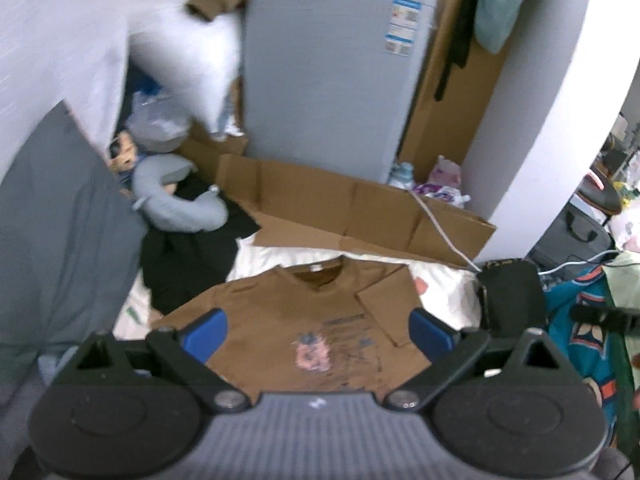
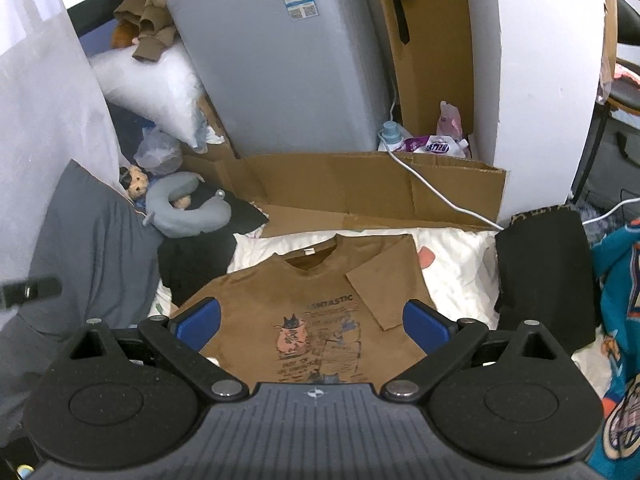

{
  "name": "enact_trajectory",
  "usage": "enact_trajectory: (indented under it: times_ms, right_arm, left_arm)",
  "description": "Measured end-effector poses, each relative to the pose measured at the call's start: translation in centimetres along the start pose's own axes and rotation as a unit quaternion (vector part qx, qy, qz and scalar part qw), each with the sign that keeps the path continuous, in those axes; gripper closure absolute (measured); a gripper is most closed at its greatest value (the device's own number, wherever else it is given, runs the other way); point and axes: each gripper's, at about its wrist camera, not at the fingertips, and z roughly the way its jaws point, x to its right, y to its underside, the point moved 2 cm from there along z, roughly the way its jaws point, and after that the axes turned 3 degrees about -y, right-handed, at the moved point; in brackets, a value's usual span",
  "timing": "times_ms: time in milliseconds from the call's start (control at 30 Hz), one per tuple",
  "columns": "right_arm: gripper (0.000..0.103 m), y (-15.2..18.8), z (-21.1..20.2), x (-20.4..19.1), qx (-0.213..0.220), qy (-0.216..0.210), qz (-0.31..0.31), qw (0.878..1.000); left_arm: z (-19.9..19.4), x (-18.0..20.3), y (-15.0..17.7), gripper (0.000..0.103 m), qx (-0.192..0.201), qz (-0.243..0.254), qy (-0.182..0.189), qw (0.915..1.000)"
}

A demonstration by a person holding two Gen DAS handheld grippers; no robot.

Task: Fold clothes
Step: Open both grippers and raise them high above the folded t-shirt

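T-shirt: brown T-shirt (image 2: 320, 300) lies flat, print side up, directly ahead of and below both grippers on the white bedding (image 2: 460, 264); collar points away from the grippers.
Sleeve: right sleeve (image 2: 380, 280) is folded inward over the chest, its edge touching the print.
Print: cat graphic with lettering (image 2: 320, 336), centred between the right gripper's fingers.
Left gripper: left gripper (image 1: 318, 330) is released, blue pads (image 1: 208, 334) spread wide, nothing between them; it hovers above the shirt's lower half.
Right gripper: right gripper (image 2: 312, 324) is released, blue pads (image 2: 424, 326) spread wide, holding nothing; it hovers above the shirt's lower half.
Black garment, right: folded black item (image 2: 544, 272) lies on the bedding to the right of the right gripper, apart from the shirt.
Black garment, left: dark cloth (image 2: 196, 260) lies ahead-left, just beside the shirt's shoulder.
Neck pillow: grey neck pillow (image 2: 188, 208) farther ahead-left.
Cardboard: flattened cardboard (image 2: 360, 184) stands beyond the collar.
Appliance: grey appliance (image 2: 280, 60) stands behind the cardboard.
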Motion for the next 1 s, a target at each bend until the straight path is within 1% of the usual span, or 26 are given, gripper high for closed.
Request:
enact_trajectory:
  times_ms: [167, 367, 500, 567, 733, 900, 1000]
  right_arm:
    - [0.002, 0.7, -0.5, -1.3, 0.005, -0.001, -0.01, 1.0]
    - [0.002, 1.9, 0.4, -2.0, 0.001, -0.002, -0.024, 1.0]
    - [0.002, 2.7, 2.2, -2.1, -0.005, 0.001, -0.021, 1.0]
    - [0.002, 3.2, 3.2, -2.1, -0.005, -0.002, -0.019, 1.0]
    - [0.002, 4.3, 5.6, -2.0, 0.001, -0.007, -0.009, 1.0]
    - [0.002, 5.0, 7.7, -1.7, 0.009, -0.018, -0.002, 1.0]
    - [0.002, 5.4, 9.2, -1.3, 0.003, -0.017, -0.003, 1.0]
  left_arm:
    - [-1.8, -3.5, 2.2, 0.004, 0.001, -0.001, -0.015, 0.9999]
    - [-1.6, -6.2, 4.1, 0.004, -0.007, -0.023, -0.023, 0.9994]
    - [-1.0, -7.5, 5.0, 0.004, -0.001, -0.044, -0.021, 0.9988]
    - [-0.5, -7.8, 5.3, 0.004, 0.002, -0.042, -0.022, 0.9989]
    - [1.2, -8.2, 6.4, 0.004, 0.002, -0.027, -0.038, 0.9989]
    - [3.1, -9.3, 7.4, 0.004, 0.008, -0.037, -0.06, 0.9975]
    - [4.7, -10.1, 7.8, 0.004, -0.001, -0.052, -0.073, 0.996]
